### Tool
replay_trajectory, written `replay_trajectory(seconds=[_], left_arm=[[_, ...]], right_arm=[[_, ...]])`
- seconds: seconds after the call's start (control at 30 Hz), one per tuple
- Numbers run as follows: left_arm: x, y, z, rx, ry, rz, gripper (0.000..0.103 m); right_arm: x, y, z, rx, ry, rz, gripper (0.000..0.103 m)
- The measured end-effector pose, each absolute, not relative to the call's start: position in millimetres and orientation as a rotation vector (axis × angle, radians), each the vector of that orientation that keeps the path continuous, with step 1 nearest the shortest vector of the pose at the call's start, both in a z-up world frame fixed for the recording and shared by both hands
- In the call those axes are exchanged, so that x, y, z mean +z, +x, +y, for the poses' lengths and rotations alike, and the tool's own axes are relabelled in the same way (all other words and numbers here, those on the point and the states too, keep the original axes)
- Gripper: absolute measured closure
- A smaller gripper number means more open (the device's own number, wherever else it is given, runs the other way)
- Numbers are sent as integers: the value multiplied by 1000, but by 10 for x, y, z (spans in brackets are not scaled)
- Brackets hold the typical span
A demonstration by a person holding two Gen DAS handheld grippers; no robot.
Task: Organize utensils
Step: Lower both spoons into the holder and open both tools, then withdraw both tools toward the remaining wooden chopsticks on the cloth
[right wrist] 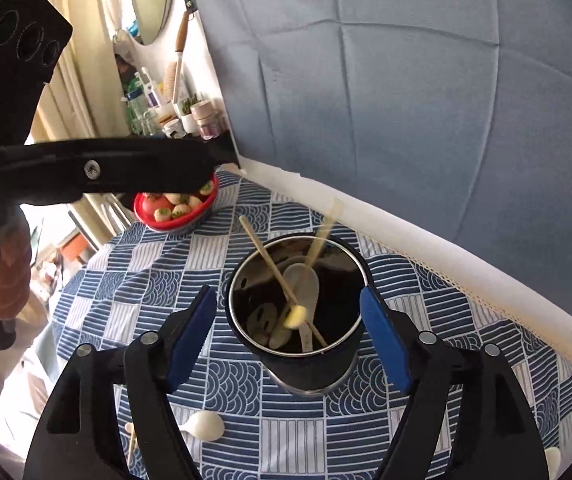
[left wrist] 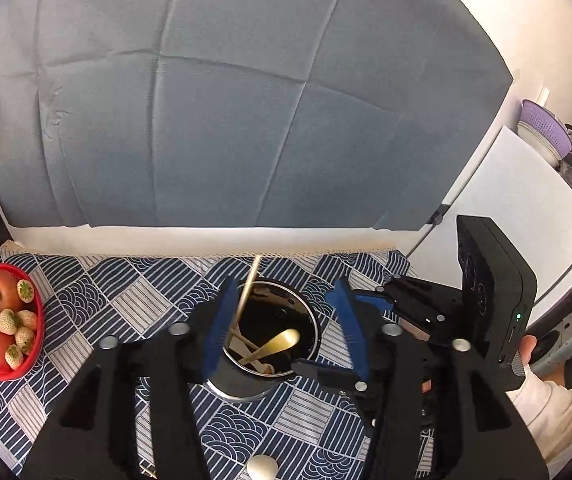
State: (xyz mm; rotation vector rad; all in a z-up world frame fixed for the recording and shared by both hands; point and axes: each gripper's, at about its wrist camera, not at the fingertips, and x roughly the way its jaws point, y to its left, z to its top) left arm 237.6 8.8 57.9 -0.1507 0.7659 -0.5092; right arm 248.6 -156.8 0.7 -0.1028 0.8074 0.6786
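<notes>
Drop step: both tongs, left (left wrist: 282, 320) and right (right wrist: 289, 340), wide, empty, hovering over cup (right wrist: 297, 320) on worktop (right wrist: 134, 280). Gold spoon (left wrist: 282, 340), chopsticks inside cup. Next, likely: fetch white spoon (right wrist: 206, 426) lying near cup.

Cloth (right wrist: 134, 312) left of the holder (right wrist: 297, 344) lies free — backdrop (right wrist: 405, 100) walls off the rear
</notes>
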Motion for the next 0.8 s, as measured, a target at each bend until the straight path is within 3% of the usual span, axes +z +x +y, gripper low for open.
replay_trajectory(seconds=[0.1,0.3,0.8], left_arm=[[624,2311,139,-486,-144,738,23],[562,2174,339,-404,-208,741,10],[96,1525,1048,-88,-258,808,6]], right_arm=[[18,2395,-1587,667,-127,800,24],[24,2231,-1624,669,-139,804,19],[-421,1991,-1392,740,-181,916,17]])
